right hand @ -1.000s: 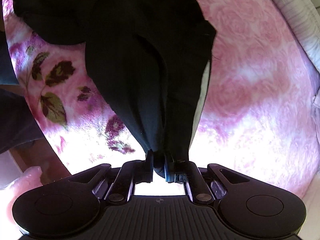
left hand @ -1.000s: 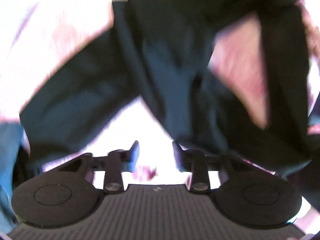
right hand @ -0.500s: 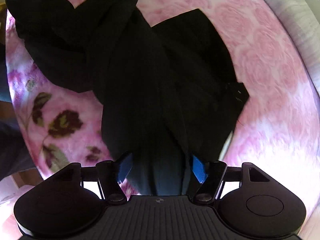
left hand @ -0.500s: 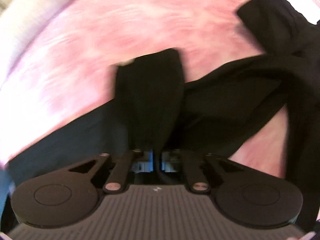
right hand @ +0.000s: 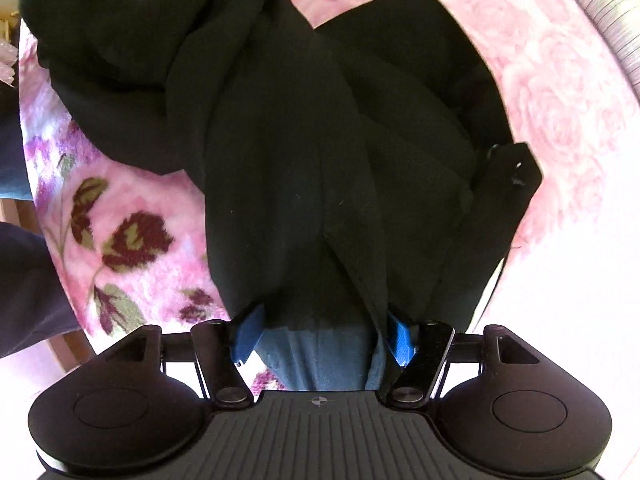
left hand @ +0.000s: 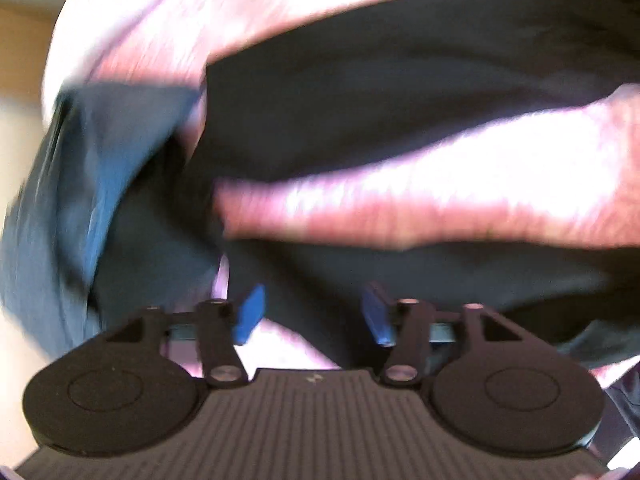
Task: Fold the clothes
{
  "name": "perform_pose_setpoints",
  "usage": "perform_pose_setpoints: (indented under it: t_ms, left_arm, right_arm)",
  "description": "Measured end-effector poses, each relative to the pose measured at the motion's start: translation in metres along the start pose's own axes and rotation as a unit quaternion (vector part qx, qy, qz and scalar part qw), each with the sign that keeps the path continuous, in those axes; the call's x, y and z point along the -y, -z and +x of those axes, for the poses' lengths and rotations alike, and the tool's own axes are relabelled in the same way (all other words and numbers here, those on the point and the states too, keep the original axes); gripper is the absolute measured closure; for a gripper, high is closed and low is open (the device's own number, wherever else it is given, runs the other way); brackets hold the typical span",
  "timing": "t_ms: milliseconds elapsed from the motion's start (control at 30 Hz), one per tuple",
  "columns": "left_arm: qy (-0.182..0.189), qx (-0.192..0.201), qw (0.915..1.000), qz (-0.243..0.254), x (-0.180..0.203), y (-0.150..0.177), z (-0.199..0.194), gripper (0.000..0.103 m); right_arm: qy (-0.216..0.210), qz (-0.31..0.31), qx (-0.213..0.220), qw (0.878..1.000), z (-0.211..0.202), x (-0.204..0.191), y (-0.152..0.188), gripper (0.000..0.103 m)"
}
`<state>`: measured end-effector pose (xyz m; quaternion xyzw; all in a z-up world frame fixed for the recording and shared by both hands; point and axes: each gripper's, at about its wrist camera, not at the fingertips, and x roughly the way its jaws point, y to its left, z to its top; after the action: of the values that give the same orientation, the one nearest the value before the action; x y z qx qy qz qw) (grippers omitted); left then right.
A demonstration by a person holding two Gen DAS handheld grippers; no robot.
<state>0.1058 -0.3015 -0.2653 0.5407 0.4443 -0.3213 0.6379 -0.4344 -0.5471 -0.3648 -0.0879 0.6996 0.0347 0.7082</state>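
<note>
While left tongs [left hand: 312, 314] opening, right tongs [right hand: 324, 334] spread, black garment [right hand: 288, 128] between, unpinched.

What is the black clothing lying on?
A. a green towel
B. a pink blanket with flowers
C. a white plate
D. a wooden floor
B: in the right wrist view the black clothing is spread over a pink blanket printed with roses and dark leafy flowers.
</note>
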Motion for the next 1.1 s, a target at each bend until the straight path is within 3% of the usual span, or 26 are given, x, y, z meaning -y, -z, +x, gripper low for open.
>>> perform_pose_setpoints:
  t_ms: [67, 100, 133, 167, 233, 333, 400, 467, 533, 567, 600, 633, 733, 767, 900, 1000, 1100]
  left_arm:
    - [0.009, 0.041, 0.9978, 0.052, 0.01, -0.03, 0.011, 0.035]
    - [0.013, 0.062, 0.995, 0.078, 0.015, -0.045, 0.017, 0.034]
    - [0.017, 0.081, 0.991, 0.105, 0.02, -0.061, 0.024, 0.033]
    - [0.021, 0.098, 0.9856, 0.137, 0.024, -0.077, 0.033, 0.031]
    - [0.029, 0.13, 0.9707, 0.2, 0.033, -0.11, 0.053, 0.031]
    - [0.042, 0.165, 0.9407, 0.293, 0.041, -0.153, 0.08, 0.031]
    - [0.057, 0.164, 0.9231, 0.343, 0.041, -0.171, 0.097, 0.021]
    - [0.088, 0.149, 0.9132, 0.369, 0.034, -0.184, 0.105, 0.013]
    - [0.122, 0.128, 0.9071, 0.382, 0.03, -0.19, 0.105, 0.013]
    - [0.138, 0.118, 0.9035, 0.388, 0.028, -0.192, 0.106, 0.022]
    - [0.153, 0.108, 0.9001, 0.393, 0.027, -0.194, 0.105, 0.039]
    - [0.165, 0.099, 0.8987, 0.394, 0.027, -0.194, 0.104, 0.044]
    - [0.153, 0.085, 0.8939, 0.413, 0.031, -0.186, 0.095, 0.098]
    - [0.136, 0.094, 0.8942, 0.416, 0.028, -0.183, 0.088, 0.103]
    - [0.127, 0.139, 0.9247, 0.33, -0.017, -0.188, 0.046, 0.102]
    - [0.07, 0.184, 0.9452, 0.261, -0.07, -0.203, 0.0, 0.102]
    - [0.001, 0.233, 0.9551, 0.183, -0.133, -0.221, -0.065, 0.102]
  right_arm:
    - [-0.01, 0.008, -0.006, 1.0, 0.004, 0.002, 0.0, 0.037]
    - [-0.013, 0.014, -0.009, 1.0, 0.006, 0.003, 0.0, 0.045]
    - [-0.019, 0.023, -0.012, 0.999, 0.007, 0.004, 0.0, 0.057]
    - [-0.029, 0.036, -0.017, 0.999, 0.008, 0.007, 0.0, 0.088]
    - [-0.033, 0.053, -0.025, 0.998, 0.006, 0.009, 0.0, 0.092]
    - [-0.023, 0.052, -0.032, 0.998, -0.004, 0.008, 0.001, 0.096]
    - [-0.006, 0.039, -0.033, 0.999, -0.015, 0.001, 0.004, 0.098]
    - [0.007, 0.033, -0.035, 0.999, -0.026, -0.004, 0.009, 0.098]
    - [0.009, 0.04, -0.037, 0.998, -0.032, -0.007, 0.014, 0.099]
    - [0.009, 0.043, -0.039, 0.998, -0.035, -0.01, 0.015, 0.099]
    - [0.009, 0.046, -0.041, 0.998, -0.035, -0.013, 0.014, 0.099]
    - [0.011, 0.051, -0.042, 0.998, -0.035, -0.012, 0.013, 0.099]
    - [0.019, 0.07, -0.04, 0.997, -0.037, -0.021, 0.0, 0.099]
    - [0.023, 0.074, -0.039, 0.996, -0.039, -0.023, -0.005, 0.1]
    - [0.05, 0.064, -0.018, 0.997, -0.058, -0.008, -0.018, 0.1]
    - [0.084, 0.045, 0.023, 0.995, -0.087, 0.021, -0.045, 0.1]
    - [0.137, 0.017, 0.08, 0.987, -0.122, 0.061, -0.084, 0.101]
